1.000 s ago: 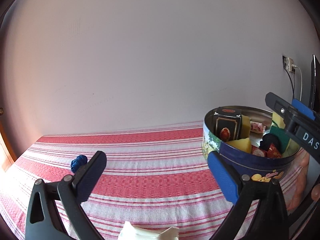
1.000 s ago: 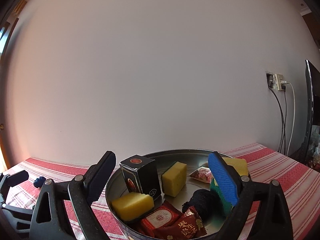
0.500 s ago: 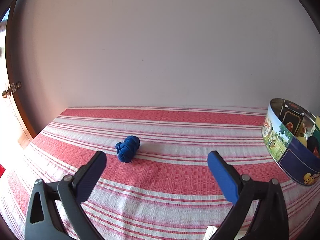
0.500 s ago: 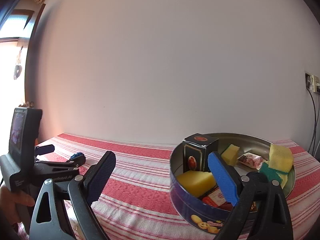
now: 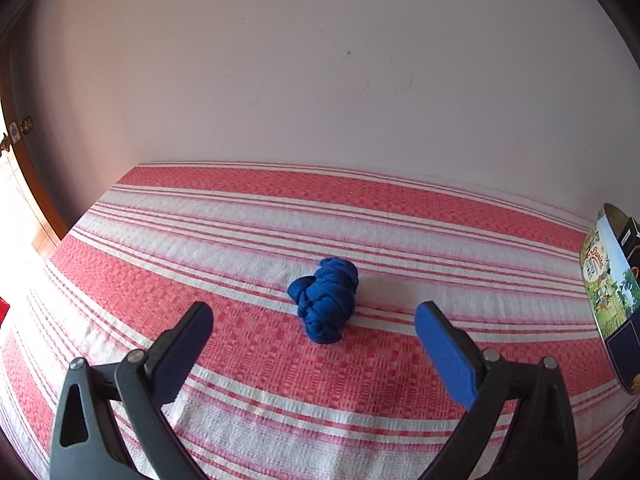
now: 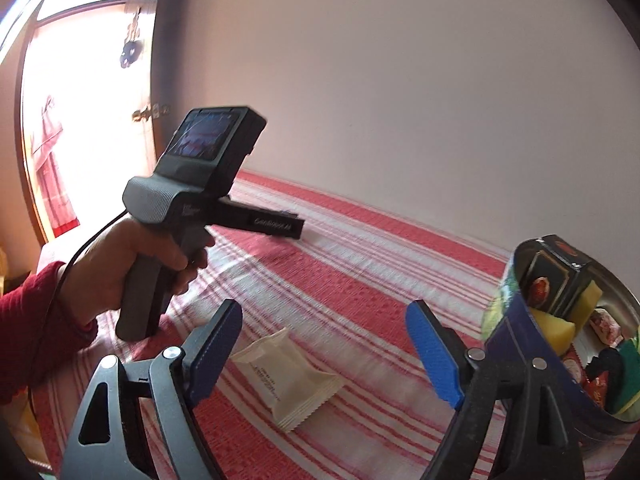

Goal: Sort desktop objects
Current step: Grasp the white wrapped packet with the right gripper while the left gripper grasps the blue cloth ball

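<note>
A knotted blue cloth bundle [image 5: 326, 304] lies on the red-and-white striped tablecloth [image 5: 280, 216]. My left gripper [image 5: 314, 324] is open and empty, its fingers either side of the bundle and just short of it. My right gripper [image 6: 324, 326] is open and empty, above a cream snack packet [image 6: 290, 376] lying on the cloth between its fingers. A round cookie tin [image 6: 520, 344] at the right holds a dark box [image 6: 556, 276], yellow sponges, red sweets and a dark ball. The tin's edge also shows in the left wrist view [image 5: 612, 280].
The left hand-held device [image 6: 192, 196], gripped by a hand in a red sleeve, sits left of my right gripper. A bright doorway [image 6: 84, 120] is at far left. A plain wall [image 5: 320, 80] runs behind the table.
Both grippers swung left, away from the tin. The left one closed in on the blue bundle, which now sits between its fingers. The cream packet came into the right wrist view.
</note>
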Available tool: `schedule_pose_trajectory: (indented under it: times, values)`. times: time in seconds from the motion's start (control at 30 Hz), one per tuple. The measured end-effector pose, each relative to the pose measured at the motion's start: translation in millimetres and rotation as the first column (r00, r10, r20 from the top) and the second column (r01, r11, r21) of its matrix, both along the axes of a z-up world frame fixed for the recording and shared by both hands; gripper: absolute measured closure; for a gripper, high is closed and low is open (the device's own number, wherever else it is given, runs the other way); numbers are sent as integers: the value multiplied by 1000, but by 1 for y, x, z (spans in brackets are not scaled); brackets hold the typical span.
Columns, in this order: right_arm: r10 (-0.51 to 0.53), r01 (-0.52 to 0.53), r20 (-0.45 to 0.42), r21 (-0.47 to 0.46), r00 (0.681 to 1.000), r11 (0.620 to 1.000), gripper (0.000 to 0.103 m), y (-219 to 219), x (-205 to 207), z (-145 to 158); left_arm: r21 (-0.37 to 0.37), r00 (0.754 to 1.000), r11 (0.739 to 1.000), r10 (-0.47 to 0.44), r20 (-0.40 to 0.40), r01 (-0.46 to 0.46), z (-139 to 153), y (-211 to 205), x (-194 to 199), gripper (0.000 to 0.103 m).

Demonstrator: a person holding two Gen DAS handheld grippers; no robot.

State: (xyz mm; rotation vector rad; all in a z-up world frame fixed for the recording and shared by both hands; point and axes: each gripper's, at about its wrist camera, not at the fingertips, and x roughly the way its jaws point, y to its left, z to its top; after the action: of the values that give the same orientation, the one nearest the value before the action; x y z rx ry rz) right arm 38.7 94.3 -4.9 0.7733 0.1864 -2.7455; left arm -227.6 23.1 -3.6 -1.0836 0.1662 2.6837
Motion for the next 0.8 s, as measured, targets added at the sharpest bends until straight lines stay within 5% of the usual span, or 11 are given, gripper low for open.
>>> schedule_pose_trajectory:
  times: [0.17,0.27,0.4,0.5,0.8]
  values:
    - [77,-95,179,95,981,991,39,-26,-25,-30,-36,1000,999,0,3,0,3,-10,-11,1]
    - [40,-80,294,124,955,989,39,-26,-44,-49,-24,1000,1000,4,19,-3,4,-17,-16,1]
    - [63,-87,323,59,944,995,42,-17,-48,-51,-51,1000,998,24,0,-24,6,-23,-19,1]
    - [76,-102,331,63,941,993,55,-18,-41,-50,-43,999,998,41,1,-41,5,-26,-21,1]
    - [61,-83,304,62,951,995,59,-23,-28,-43,-106,997,993,-65,-35,61,1,5,-19,1]
